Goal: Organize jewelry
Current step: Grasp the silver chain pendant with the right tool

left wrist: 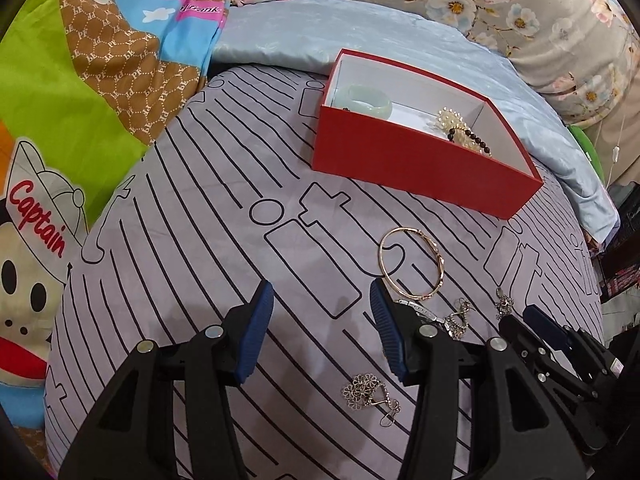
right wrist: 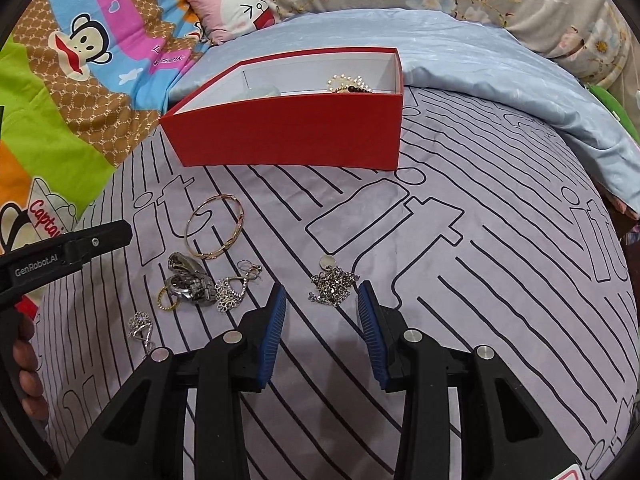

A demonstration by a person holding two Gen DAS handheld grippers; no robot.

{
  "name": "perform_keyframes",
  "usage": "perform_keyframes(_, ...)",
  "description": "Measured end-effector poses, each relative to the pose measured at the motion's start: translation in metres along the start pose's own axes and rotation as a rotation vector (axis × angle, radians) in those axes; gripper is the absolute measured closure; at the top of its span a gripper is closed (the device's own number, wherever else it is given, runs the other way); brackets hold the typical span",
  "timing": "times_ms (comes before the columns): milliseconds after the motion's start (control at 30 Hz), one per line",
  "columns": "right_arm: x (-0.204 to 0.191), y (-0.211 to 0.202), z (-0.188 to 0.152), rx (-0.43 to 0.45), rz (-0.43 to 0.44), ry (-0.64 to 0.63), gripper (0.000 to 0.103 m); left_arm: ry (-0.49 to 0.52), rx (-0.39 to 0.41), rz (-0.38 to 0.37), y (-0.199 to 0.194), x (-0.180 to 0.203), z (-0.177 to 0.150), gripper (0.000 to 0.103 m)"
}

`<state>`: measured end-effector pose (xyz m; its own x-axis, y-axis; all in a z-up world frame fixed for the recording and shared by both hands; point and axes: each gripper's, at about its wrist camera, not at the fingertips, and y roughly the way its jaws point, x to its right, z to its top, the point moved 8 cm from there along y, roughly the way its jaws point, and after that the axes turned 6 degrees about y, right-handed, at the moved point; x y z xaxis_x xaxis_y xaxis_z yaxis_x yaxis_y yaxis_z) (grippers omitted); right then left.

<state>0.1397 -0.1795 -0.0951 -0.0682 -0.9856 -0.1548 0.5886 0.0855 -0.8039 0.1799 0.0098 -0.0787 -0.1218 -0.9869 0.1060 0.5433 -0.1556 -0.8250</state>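
The left gripper [left wrist: 322, 322] is standing with jaws apart and nothing between them, above bare lilac bedding [left wrist: 192, 240]. The right gripper [right wrist: 322, 318] is likewise parted and holding nothing, its tips flanking the near edge of a silver chain [right wrist: 333, 285].

Loose pieces are lying on the bedding: a rose-gold bangle [right wrist: 215, 226], a metal watch [right wrist: 191, 284], a floral earring [left wrist: 362, 392]. The red box [right wrist: 288, 136] is sitting beyond them, already holding a jade bangle [left wrist: 368, 101] and a bead bracelet [left wrist: 460, 128].

Risks, as judged: the chain is bunched, so a pinch on one loop is likely to trail or drop the rest short of the box. The soft bedding is yielding, so pads pressing down could catch fabric. Neighbouring pieces near the watch may snag together.

Legible writing: "GenRobot.AI" on the other gripper's body [right wrist: 60, 256]; "Captain" on the cartoon quilt [left wrist: 38, 218].
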Motion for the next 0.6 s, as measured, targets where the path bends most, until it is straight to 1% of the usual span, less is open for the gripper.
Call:
perform_keyframes(100, 0.001, 0.005, 0.002, -0.006, -0.002, 0.0, 0.067, -0.001, -0.001, -0.001, 0.001, 0.001, 0.001, 0.054)
perform_keyframes(200, 0.001, 0.009, 0.002, -0.014, -0.007, -0.007, 0.071, 0.002, -0.001, 0.0, 0.003, 0.002, 0.003, 0.054)
perform_keyframes(233, 0.001, 0.011, 0.001, -0.017, -0.011, -0.009, 0.075, 0.002, -0.002, -0.001, 0.004, 0.002, 0.004, 0.054)
perform_keyframes(300, 0.002, 0.012, 0.001, -0.012, -0.023, -0.017, 0.078, 0.003, -0.003, -0.005, 0.005, 0.004, 0.005, 0.054)
perform_keyframes(367, 0.003, 0.012, 0.002, -0.008, -0.04, -0.027, 0.085, 0.009, -0.003, -0.004, 0.007, 0.006, 0.006, 0.054)
perform_keyframes(400, 0.003, 0.013, 0.002, -0.007, -0.045, -0.03, 0.086, 0.012, -0.006, -0.005, 0.009, 0.007, 0.006, 0.054)
perform_keyframes(533, 0.007, 0.013, 0.002, -0.005, -0.052, -0.023, 0.096, 0.021, -0.012, -0.008, 0.015, 0.013, 0.006, 0.054)
perform_keyframes(600, 0.009, 0.012, 0.003, -0.008, -0.045, -0.01, 0.098, 0.028, -0.016, -0.015, 0.018, 0.017, 0.007, 0.054)
